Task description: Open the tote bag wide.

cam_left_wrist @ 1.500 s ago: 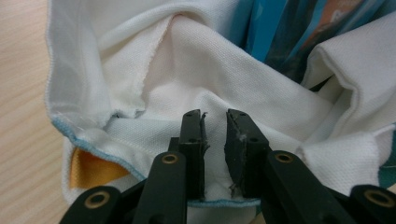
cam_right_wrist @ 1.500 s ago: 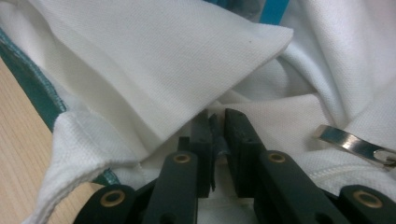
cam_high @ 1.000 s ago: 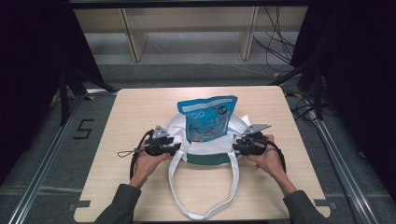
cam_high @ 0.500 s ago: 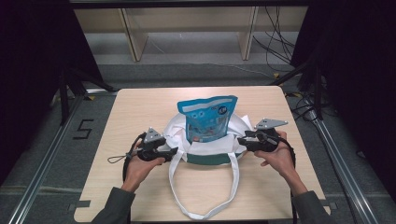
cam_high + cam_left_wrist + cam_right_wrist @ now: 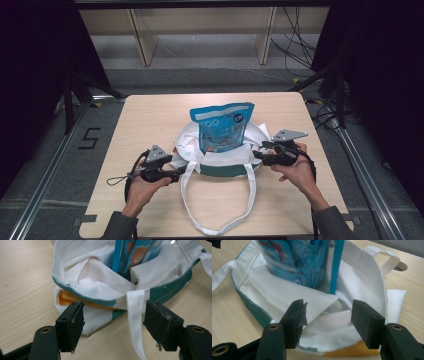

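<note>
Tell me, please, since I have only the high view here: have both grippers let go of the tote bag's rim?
Observer: Yes. In the left gripper view the left gripper has just been opening; its pads are off the tote bag, and the white strap hangs loose between them.
Operator: And the right one?
Observer: The right gripper has also just been opening, with folded white cloth between the jaws, unpinched.
Operator: Is anything beneath the bag?
Observer: A yellow layer shows under the rim.
Operator: Is the blue packet inside?
Observer: Yes, it stands upright within the opening.
</note>
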`<state>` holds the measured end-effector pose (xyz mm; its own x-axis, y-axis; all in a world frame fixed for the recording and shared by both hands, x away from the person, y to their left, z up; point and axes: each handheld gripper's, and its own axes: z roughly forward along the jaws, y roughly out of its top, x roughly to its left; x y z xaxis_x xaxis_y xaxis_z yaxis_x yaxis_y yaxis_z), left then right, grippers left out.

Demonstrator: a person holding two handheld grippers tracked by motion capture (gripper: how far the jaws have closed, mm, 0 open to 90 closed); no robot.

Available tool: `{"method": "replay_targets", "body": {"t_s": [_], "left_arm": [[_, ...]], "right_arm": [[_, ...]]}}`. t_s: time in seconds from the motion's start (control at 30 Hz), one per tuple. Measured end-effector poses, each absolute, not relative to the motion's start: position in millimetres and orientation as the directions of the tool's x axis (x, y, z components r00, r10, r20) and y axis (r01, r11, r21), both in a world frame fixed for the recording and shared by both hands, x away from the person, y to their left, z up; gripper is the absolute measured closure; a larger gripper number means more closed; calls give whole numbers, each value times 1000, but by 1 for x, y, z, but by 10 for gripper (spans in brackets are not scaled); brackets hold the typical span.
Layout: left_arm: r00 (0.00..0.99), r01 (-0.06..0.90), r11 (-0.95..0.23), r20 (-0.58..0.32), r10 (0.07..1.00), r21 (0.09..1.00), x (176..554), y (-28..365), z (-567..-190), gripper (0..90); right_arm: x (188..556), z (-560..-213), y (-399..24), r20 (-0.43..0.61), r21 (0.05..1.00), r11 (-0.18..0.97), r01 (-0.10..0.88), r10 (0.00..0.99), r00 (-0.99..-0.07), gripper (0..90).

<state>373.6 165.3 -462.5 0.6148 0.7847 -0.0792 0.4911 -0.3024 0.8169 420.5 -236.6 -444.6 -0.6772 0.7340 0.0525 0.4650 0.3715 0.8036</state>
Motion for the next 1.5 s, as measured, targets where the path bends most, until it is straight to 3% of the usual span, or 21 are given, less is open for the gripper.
{"method": "replay_targets", "body": {"t_s": [1.0,1.37,1.4,1.5], "left_arm": [[614,491,-333,-49,788,805,324,178,-491,268],[623,479,-309,-70,779,822,307,171,-491,212],[634,468,-351,-31,773,811,307,173,-490,201],[629,482,-313,-74,774,818,303,170,-491,196]], "right_arm": [[389,-446,-239,3,814,410,411,705,-709,412],[363,-452,-248,36,818,373,438,726,-686,375],[361,-453,-250,35,818,376,435,723,-690,375],[355,-456,-251,61,809,362,463,731,-679,364]]}}
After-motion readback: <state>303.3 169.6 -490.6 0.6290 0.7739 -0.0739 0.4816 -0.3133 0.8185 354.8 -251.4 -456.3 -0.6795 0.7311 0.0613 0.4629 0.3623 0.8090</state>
